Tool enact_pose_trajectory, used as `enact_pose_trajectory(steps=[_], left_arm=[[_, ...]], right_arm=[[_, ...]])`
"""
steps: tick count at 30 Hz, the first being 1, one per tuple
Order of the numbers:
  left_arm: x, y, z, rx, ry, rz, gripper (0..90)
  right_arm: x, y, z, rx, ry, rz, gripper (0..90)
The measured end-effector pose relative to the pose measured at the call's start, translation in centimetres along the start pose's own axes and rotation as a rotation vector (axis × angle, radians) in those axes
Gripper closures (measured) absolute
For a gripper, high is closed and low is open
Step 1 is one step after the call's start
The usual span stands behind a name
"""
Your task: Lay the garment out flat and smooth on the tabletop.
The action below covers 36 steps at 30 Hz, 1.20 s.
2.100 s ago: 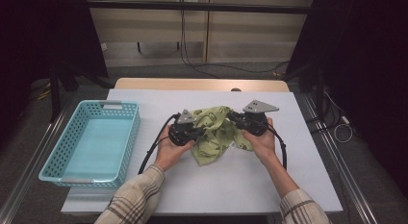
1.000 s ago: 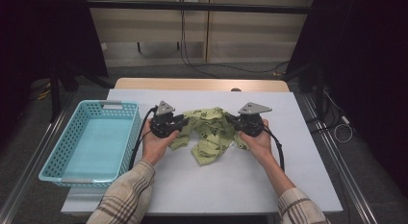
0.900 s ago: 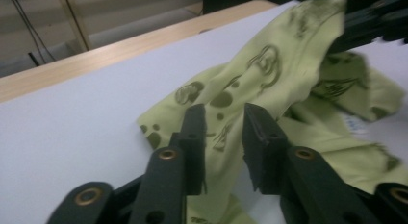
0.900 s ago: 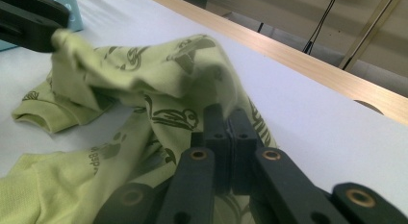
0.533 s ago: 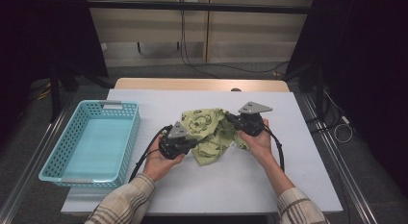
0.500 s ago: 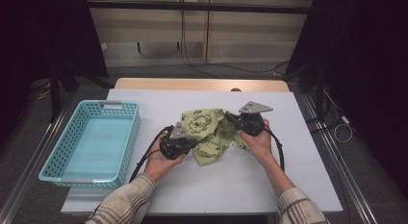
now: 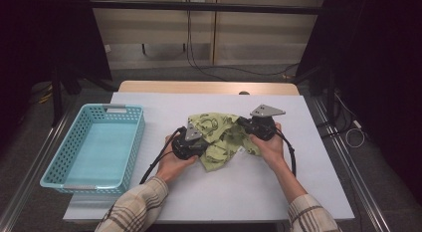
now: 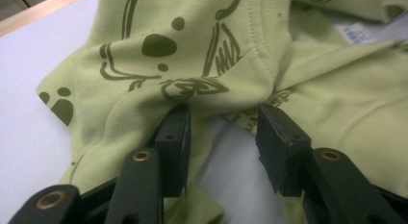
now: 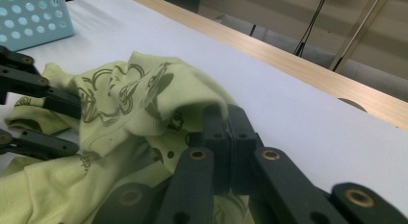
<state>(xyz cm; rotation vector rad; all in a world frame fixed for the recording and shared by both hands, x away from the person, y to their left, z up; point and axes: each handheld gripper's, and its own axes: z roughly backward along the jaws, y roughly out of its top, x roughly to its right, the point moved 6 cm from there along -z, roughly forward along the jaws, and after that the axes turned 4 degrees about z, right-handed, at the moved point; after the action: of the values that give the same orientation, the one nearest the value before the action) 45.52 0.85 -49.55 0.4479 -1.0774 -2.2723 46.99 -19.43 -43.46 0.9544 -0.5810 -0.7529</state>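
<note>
A green cloth (image 7: 219,140) with dark cartoon drawings lies bunched up near the middle of the white table (image 7: 308,192). The left gripper (image 7: 191,146) is at the cloth's left edge, and the right gripper (image 7: 249,126) is at its right edge.

There is lots of bare table in front of the cloth and to its right. On the left stands a light blue basket (image 7: 54,165), close to the table's left edge and well apart from the cloth. The far edge of the table is a strip of wood (image 7: 209,87).

The left gripper view shows the left gripper (image 8: 223,130) up close. Its jaws have just been opening and stand apart, with a fold of the cloth (image 8: 192,56) lying over their tips and white table between them (the pads do not press on the cloth here).

The right gripper view shows the right gripper (image 9: 226,123) with its jaws squeezed together on an edge of the cloth (image 9: 144,104). It also shows the left gripper's two black jaws (image 9: 48,120) at the far side of the cloth, and a corner of the basket (image 9: 29,17).
</note>
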Motion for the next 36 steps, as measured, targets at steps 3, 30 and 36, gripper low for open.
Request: enact_pose_trajectory(steps=[3, 30, 36], left_arm=[[-0.3, 0.0, -0.5, -0.023, 0.032, -0.014, 55.8], [-1.7, 4.8, 5.6, 0.135, -0.088, 0.072, 88.3], [-2.4, 7.4, 8.8, 0.217, -0.069, 0.061, 88.4]], right_arm=[[0.1, -0.1, 0.2, 0.0, -0.001, -0.001, 89.1], [1.0, 0.3, 2.4, 0.04, -0.014, -0.022, 89.1], [0.5, 2.0, 4.1, 0.104, -0.004, -0.002, 89.1]])
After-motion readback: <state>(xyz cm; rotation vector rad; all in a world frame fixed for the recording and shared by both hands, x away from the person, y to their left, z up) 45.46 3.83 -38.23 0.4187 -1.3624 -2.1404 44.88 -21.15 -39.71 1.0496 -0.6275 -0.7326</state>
